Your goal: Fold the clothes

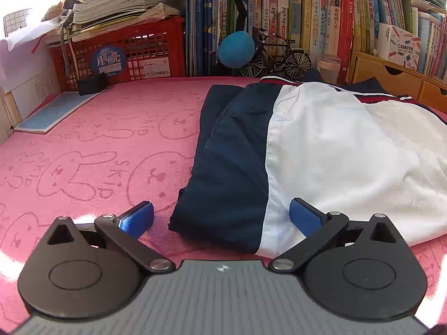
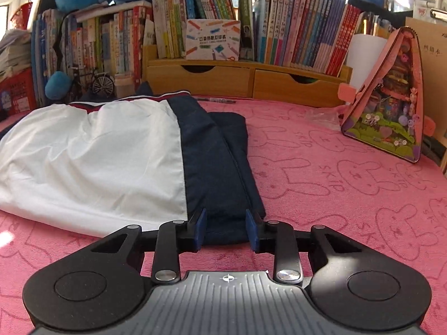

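Item 1: jacket (image 1: pixel 321 150), navy/white w/ dark red trim at far edge. Laid flat on pink towel (image 1: pixel 97 145) (rabbit print), partly folded: navy sleeves seen turned in along both sides. In left wrist view it fills centre to right of frame; in right wrist view, left to centre (image 2: pixel 111 153).

Item 2: left gripper (image 1: pixel 222 216), bottom centre of left wrist view. Jaws spread wide, blue pads either side of jacket's near hem; left pad over bare towel, right pad over white panel. Nothing held. Contact w/ cloth cannot be told.

Item 3: right gripper (image 2: pixel 226 230), bottom centre of right wrist view. Jaws parted, narrower gap than the left's; navy hem corner seen between the pads, not pinched.

Item 4: red crate (image 1: pixel 134 53), upper left of left wrist view, papers stacked on top, round blue sticker on front.

Item 5: model bicycle (image 1: pixel 279 55), upper centre, just beside blue plush ball (image 1: pixel 236 50); both at back edge of towel, near jacket's far end.

Item 6: bookshelf (image 2: pixel 251 22), across top of right wrist view, w/ wooden drawers (image 2: pixel 245 78) below.

Item 7: triangular pink toy house (image 2: pixel 388 106), right of frame in right wrist view, standing on towel, well apart from jacket.

Item 8: blue booklet (image 1: pixel 56 111), left edge of left wrist view, flat on towel.
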Demonstrator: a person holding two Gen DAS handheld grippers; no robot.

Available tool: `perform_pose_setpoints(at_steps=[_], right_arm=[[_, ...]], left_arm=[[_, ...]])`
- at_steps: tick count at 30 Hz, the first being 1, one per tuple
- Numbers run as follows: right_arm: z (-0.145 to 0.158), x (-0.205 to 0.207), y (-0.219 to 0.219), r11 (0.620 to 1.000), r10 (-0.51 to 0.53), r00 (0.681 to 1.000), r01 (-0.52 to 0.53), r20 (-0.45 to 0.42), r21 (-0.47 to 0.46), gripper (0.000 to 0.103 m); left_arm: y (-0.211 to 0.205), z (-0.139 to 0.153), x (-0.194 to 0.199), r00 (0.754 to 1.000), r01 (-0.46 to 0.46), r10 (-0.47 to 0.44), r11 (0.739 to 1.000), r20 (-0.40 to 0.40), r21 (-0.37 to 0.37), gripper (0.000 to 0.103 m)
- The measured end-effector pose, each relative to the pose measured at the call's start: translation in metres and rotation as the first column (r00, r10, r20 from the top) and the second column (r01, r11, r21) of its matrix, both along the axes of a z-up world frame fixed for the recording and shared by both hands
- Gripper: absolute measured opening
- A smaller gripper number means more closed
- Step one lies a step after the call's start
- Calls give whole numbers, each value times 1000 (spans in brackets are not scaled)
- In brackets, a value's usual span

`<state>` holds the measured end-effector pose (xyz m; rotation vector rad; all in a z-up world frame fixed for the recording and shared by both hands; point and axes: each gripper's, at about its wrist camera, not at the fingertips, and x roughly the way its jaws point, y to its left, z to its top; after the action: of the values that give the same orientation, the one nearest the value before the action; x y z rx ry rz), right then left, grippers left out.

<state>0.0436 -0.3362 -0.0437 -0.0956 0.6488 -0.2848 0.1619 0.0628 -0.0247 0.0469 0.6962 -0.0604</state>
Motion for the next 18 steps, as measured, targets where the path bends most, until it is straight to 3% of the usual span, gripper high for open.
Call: perform_pose_setpoints(at_steps=[1,2,4,5,7,8,9,10,13,16,18], right_arm=[[-1,-4,3,996,41,999,-42,-5,-77,76],[-2,-9,6,985,82,997,-83,-12,-153,76],[-5,-17,13,940,161,986,-164,-37,-300,76],[-6,-25,22,889,254,965,-259,-64,-377,76],[-8,-42,48,720,469,870,-476,-151,-505,76],[-8,-47,63,624,550,811,-557,-198,-549,78],[-9,-53,78,516,621,743,-627,-250,-583,79],[-9,-51,90,462,655,703,-661,-275,-591,79],[-8,-33,121,402,706,641,-713,-301,-575,73],[-7,-15,151,338,752,574,-758,-324,-557,63],[-3,-2,159,356,761,561,-780,-325,-515,42]], left_arm=[[0,0,-1,1000,3,-3,1000,3,5,103],[-1,1,-2,1000,8,-9,1000,6,12,103],[-9,7,-11,994,99,-105,986,37,136,101],[-17,11,-20,982,157,-176,961,65,228,97],[-34,20,-44,937,256,-332,867,112,428,97],[-43,22,-56,897,314,-425,807,122,500,97],[-53,25,-69,853,375,-508,752,115,542,98],[-61,27,-77,821,420,-563,711,98,565,98],[-93,22,-98,721,519,-691,582,44,626,98],[-121,7,-109,638,540,-769,473,28,696,98],[-136,-4,-112,595,519,-803,416,34,746,98]])
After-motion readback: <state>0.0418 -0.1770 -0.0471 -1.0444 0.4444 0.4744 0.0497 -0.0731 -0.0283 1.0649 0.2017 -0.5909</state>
